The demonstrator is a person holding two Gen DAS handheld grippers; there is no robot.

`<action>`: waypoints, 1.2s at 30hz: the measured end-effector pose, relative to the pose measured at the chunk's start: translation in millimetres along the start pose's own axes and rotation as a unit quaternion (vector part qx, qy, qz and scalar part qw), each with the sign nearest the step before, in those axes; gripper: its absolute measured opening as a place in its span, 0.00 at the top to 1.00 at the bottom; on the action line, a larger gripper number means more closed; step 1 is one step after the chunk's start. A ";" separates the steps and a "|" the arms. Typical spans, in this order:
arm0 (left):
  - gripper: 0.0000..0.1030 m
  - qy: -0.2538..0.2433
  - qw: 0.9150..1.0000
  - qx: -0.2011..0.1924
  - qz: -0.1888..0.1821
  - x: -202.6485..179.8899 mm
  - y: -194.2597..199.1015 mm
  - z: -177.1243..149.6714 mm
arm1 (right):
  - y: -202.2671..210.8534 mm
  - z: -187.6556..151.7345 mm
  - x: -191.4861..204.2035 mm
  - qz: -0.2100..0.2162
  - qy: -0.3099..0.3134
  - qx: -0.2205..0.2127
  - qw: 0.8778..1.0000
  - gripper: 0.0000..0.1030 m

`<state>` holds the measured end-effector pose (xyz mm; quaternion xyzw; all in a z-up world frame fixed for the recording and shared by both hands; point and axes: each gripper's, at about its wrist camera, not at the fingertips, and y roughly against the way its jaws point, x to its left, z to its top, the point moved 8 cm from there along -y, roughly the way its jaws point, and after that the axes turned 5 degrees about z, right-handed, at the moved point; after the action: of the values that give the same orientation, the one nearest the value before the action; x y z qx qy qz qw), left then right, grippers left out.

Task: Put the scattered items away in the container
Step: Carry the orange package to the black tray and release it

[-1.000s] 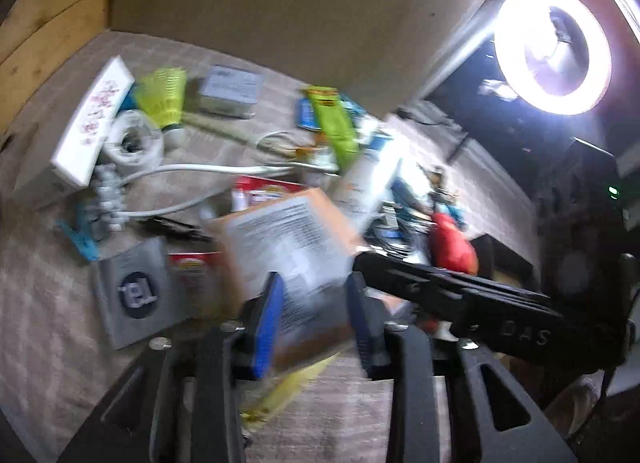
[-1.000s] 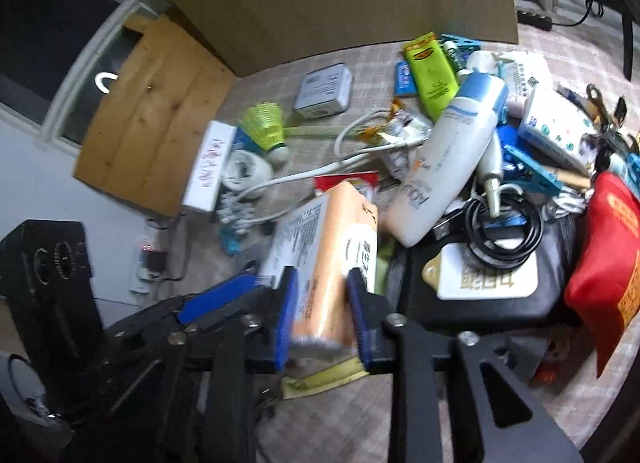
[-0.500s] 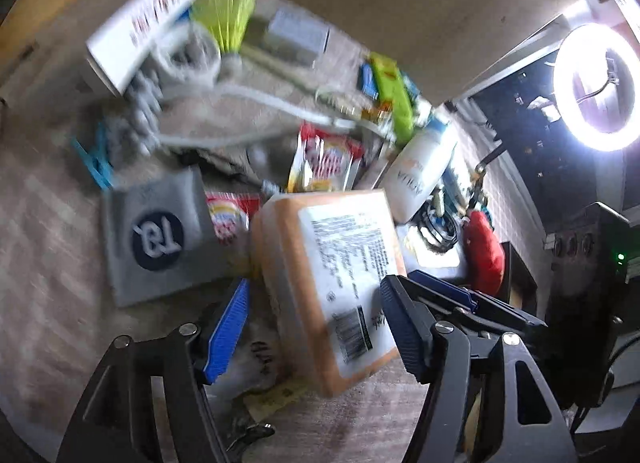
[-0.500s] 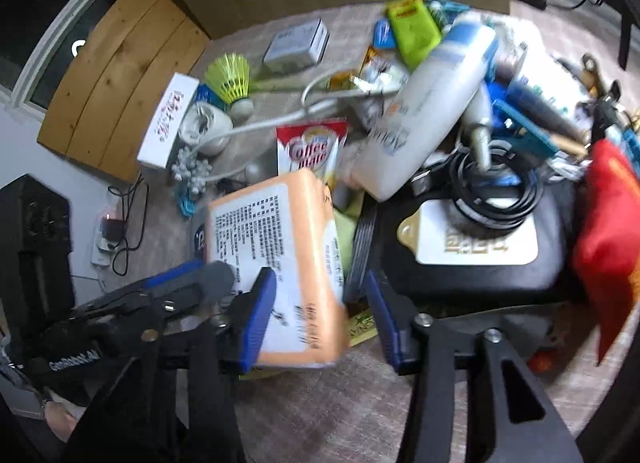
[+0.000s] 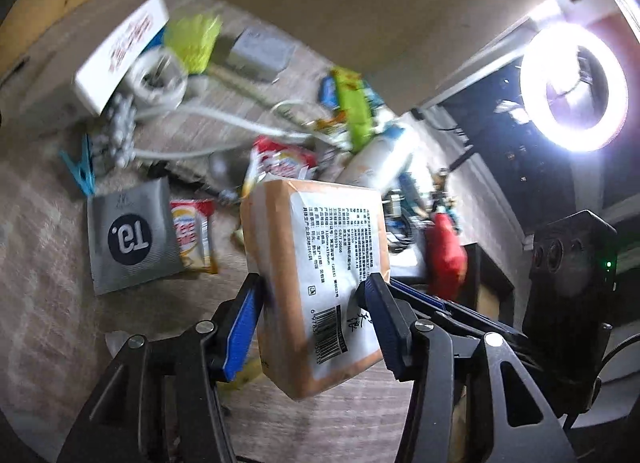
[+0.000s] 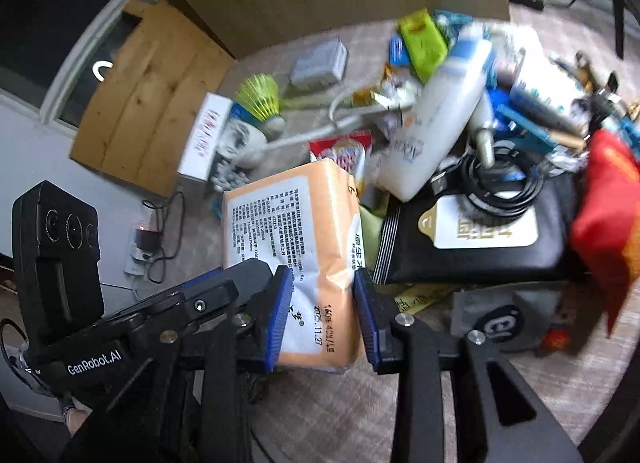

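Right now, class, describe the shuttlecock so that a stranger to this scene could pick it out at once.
Start at the wooden board leaning at the far left of the cluttered floor. Just right of it lies a long white box; the shuttlecock sits beside that box, against a white tape roll. It alone has a fan of yellow-green feathers on a round white tip.

Orange tissue pack (image 5: 316, 271), its white printed label and barcode facing up, tilts above the cluttered table, its near end pinched between blue pads (image 6: 280, 319).
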<state>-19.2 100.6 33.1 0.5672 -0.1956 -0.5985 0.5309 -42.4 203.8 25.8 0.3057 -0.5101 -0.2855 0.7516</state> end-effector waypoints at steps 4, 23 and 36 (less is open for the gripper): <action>0.52 -0.030 0.999 -0.014 -0.013 -34.2 13.7 -5.3 | 40.0 -2.5 -2.3 -0.003 0.001 -0.031 1.000 0.68; 0.52 -0.263 0.952 0.099 -0.123 -306.1 -52.8 -159.6 | 274.6 -129.2 -175.5 -0.114 -0.176 -0.187 0.960 0.68; 0.52 -0.350 0.927 0.097 -0.095 -363.9 -61.4 -198.9 | 353.0 -181.1 -220.3 -0.236 -0.196 -0.247 0.919 0.68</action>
<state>56.3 507.9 97.6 0.3859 -0.3717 -0.7847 0.3118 99.7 627.0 107.4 0.1599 -0.4735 -0.6253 0.5993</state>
